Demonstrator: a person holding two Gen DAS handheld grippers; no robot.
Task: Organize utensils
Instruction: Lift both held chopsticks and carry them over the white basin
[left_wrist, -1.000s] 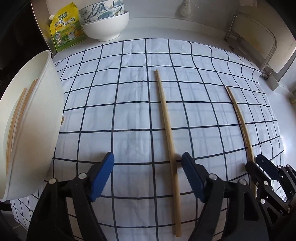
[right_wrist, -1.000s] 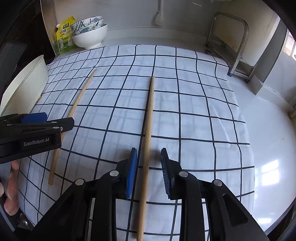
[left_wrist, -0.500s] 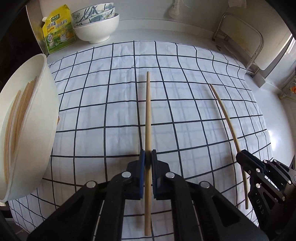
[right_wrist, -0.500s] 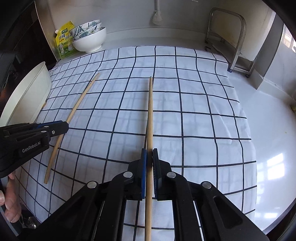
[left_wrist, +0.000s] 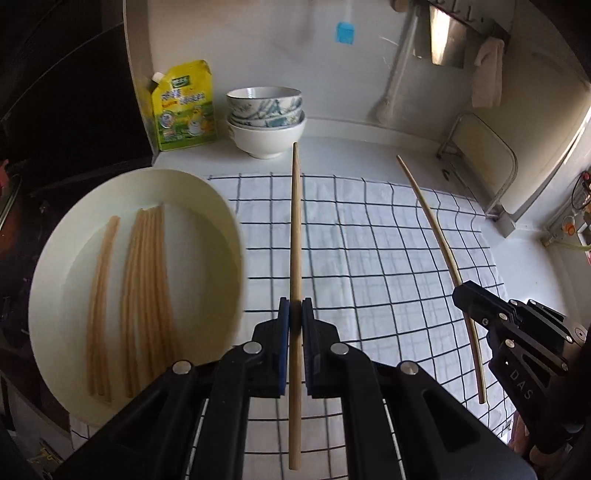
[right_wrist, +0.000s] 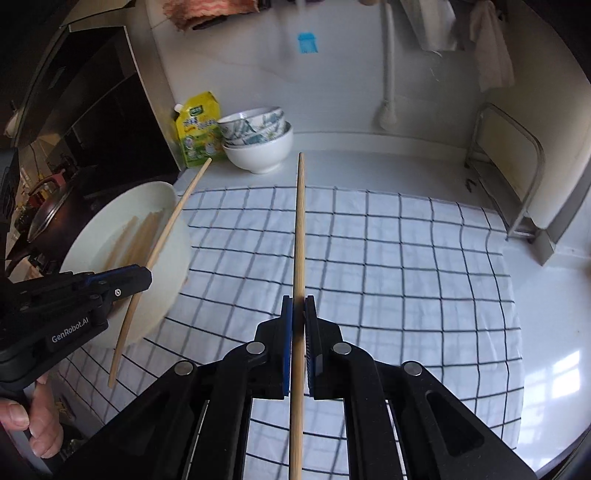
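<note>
My left gripper (left_wrist: 294, 314) is shut on a wooden chopstick (left_wrist: 295, 236) and holds it in the air above the checked cloth (left_wrist: 369, 258). My right gripper (right_wrist: 298, 314) is shut on a second chopstick (right_wrist: 299, 229), also lifted. Each gripper shows in the other's view: the right gripper (left_wrist: 476, 299) with its chopstick (left_wrist: 439, 236), the left gripper (right_wrist: 140, 275) with its chopstick (right_wrist: 162, 240). A white oval dish (left_wrist: 55, 266) at the left holds several chopsticks (left_wrist: 147, 295). The dish also shows in the right wrist view (right_wrist: 173, 258).
Stacked bowls (left_wrist: 266, 122) and a yellow-green pouch (left_wrist: 184, 107) stand at the back of the white counter. A metal rack (left_wrist: 491, 166) stands at the back right. A dark stove area with a pan (right_wrist: 48, 210) lies left of the dish.
Both grippers closed on their chopsticks, then lifted them off the cloth. Both views now sit higher and tilt up toward the back wall.
</note>
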